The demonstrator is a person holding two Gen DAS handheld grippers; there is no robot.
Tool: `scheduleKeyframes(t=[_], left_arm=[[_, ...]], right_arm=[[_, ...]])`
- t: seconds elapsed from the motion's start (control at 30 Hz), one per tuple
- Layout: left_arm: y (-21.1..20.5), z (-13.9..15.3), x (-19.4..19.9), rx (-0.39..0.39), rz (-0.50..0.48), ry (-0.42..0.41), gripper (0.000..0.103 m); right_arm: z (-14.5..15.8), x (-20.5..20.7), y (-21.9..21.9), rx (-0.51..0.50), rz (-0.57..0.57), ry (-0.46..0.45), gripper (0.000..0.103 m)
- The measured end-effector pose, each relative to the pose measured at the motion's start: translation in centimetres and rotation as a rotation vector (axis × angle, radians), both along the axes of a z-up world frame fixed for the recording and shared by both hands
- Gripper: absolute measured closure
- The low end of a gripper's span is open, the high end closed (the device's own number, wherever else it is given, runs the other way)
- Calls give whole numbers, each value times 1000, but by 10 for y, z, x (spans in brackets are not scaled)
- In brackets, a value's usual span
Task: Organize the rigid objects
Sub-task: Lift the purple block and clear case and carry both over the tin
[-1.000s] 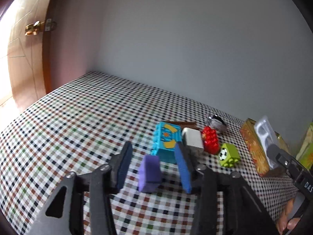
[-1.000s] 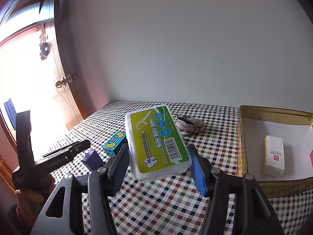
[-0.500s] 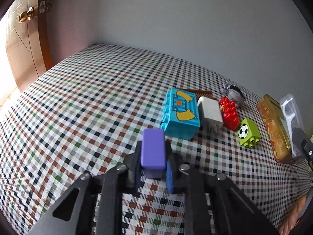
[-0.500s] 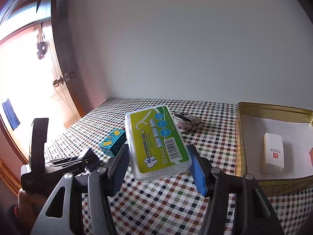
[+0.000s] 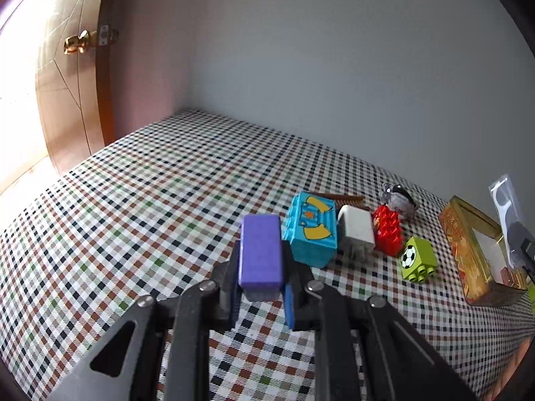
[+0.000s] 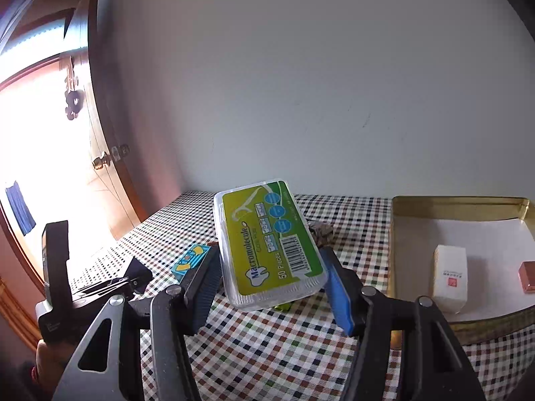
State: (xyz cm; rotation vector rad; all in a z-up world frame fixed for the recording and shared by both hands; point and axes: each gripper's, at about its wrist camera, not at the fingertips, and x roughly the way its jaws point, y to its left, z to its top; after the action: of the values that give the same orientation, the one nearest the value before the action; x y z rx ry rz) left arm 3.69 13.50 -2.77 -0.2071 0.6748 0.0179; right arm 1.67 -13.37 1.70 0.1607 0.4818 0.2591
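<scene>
The left gripper [image 5: 261, 287], whose blue-padded jaws stood wide on either side of the small purple rectangular plastic block [image 5: 260, 250] a second ago, now has them clamped on the block's two long sides. The block no longer rests on the checkered tablecloth [image 5: 140, 200]; it sits raised above it, just beside the turquoise toy brick [image 5: 312, 230].

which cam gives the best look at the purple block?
Left wrist: the purple block sits centred and unobstructed, clamped between the left gripper pads, its top face clear. In the right wrist view the left gripper body covers it, so the block doesn't show.
</scene>
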Motion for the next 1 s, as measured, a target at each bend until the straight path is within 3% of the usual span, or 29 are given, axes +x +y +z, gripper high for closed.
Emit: scheduleKeyframes(t=[0.23,0.77,1.0], left_arm=[[-32,16,-7,34,-55,-60,85],[-163,35,0,65,-293,-127,85],[-207,41,6,69,-351,-147,85]], right_arm=[[-6,-4,-29,-45,-51,0,42],[7,-16,-116,-45,-222,-33,42],[10,-20,-147,-57,-290,-43,42]])
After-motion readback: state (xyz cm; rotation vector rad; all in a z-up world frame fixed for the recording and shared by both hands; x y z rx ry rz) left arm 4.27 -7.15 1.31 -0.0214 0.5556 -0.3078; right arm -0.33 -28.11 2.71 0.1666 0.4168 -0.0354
